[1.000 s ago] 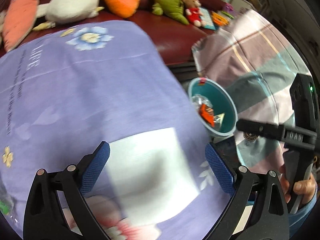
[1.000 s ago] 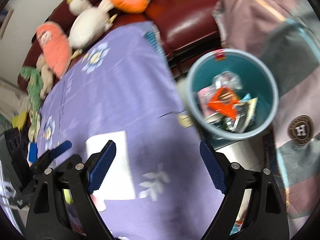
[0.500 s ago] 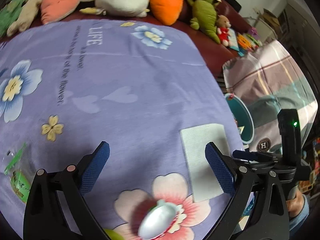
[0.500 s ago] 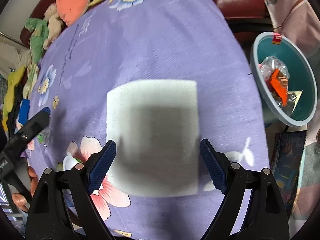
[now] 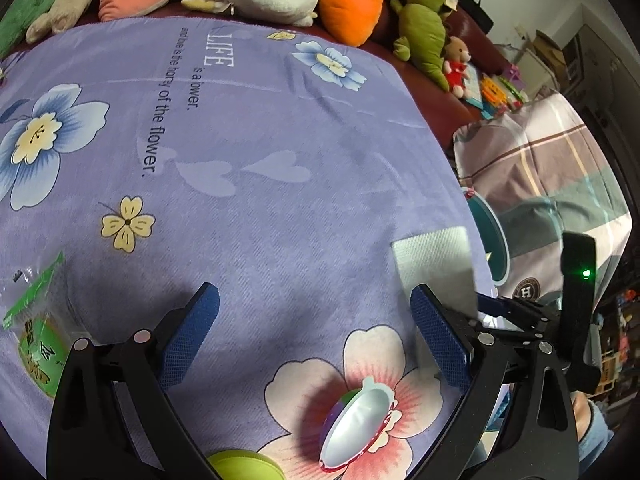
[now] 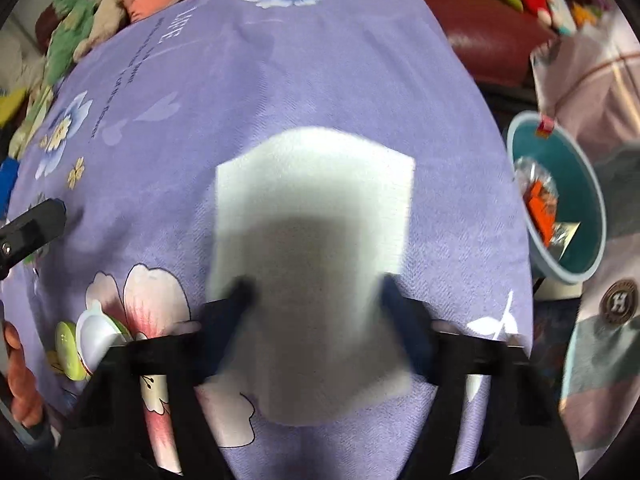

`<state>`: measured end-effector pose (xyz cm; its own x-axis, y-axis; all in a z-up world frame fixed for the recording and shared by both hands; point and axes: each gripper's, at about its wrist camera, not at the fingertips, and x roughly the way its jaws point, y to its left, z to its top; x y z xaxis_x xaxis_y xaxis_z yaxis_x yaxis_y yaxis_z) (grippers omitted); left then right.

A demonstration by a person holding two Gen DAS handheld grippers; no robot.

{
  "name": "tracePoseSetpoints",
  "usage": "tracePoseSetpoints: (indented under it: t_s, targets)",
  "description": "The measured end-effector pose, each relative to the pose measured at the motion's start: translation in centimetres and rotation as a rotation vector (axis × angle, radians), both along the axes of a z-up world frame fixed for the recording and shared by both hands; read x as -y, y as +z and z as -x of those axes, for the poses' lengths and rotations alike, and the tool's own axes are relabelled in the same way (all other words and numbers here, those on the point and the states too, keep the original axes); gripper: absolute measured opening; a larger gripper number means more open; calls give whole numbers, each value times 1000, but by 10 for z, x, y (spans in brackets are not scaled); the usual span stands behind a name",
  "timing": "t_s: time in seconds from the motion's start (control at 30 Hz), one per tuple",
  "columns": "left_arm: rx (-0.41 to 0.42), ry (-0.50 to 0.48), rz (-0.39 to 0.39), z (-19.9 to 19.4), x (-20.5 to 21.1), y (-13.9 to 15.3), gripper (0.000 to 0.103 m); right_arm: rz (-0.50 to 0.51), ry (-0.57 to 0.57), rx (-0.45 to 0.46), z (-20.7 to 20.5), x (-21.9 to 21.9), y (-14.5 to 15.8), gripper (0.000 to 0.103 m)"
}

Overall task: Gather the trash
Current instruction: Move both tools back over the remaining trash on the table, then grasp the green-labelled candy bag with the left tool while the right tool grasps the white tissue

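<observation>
A white paper napkin (image 6: 316,240) lies flat on the purple flowered cloth; it also shows in the left wrist view (image 5: 434,264). My right gripper (image 6: 316,300) is open, low over the napkin's near half, one finger on each side. My left gripper (image 5: 316,344) is open and empty above the cloth. An empty jelly cup (image 5: 356,420) lies on a pink flower between and just past its fingers. A clear green-printed wrapper (image 5: 36,328) lies at the far left. The teal trash bin (image 6: 560,204) with wrappers inside stands off the table's right edge.
A green round lid (image 5: 244,466) lies near the jelly cup. Plush toys (image 5: 348,0) line the dark red sofa behind the table. A plaid blanket (image 5: 560,168) lies at right beyond the bin. The table's edge drops off right beside the napkin.
My right gripper has moved from near the bin to low over the napkin, its fingers blurred. My left gripper has swung left and back, bringing the jelly cup and wrapper into view.
</observation>
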<state>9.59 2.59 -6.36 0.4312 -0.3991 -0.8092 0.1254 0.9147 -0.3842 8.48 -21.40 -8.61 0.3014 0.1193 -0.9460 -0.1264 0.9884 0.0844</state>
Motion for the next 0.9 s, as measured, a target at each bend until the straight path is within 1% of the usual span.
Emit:
tracePoseSetpoints:
  t_s: [0.03,0.07,0.1,0.13,0.23,0.3,0.37,0.53,0.6,0.67,0.73,0.8,0.9]
  targets:
    - [0,2,2,1,-1,0,96,-27,5,-6,0,0,2,36]
    - [0,5,5,2,-3,0,96,-43,4,-11,-1,1,4,26]
    - [0,7,8,2,-5,0,96,-62,3,-16,-1,2,6,11]
    - [1,10,12,3,-7,2,96,-81,0,-13,-2,3,9,9]
    - [16,13,11,9,-13,7,96,-152,10,-9,-5,1,23,9]
    - [27,16,5,11,-17,11,96,-177,13,-15,-5,-1,29,9]
    - [32,24,5,13,-21,12,96,-187,11,-22,-7,0,33,9]
    - [24,35,13,15,-25,10,96,-194,-2,-35,-2,2,30,9]
    - [29,39,10,17,-27,12,96,-190,4,-21,1,0,32,5]
    - [41,48,1,20,-33,15,96,-216,13,-14,2,-1,38,5]
    - [62,71,-16,23,-44,21,96,-214,26,4,1,-4,46,5]
    - [83,113,-41,27,-64,28,96,-208,36,23,-2,-9,54,5]
    - [89,162,-82,34,-93,29,96,-202,45,31,-9,-15,58,5]
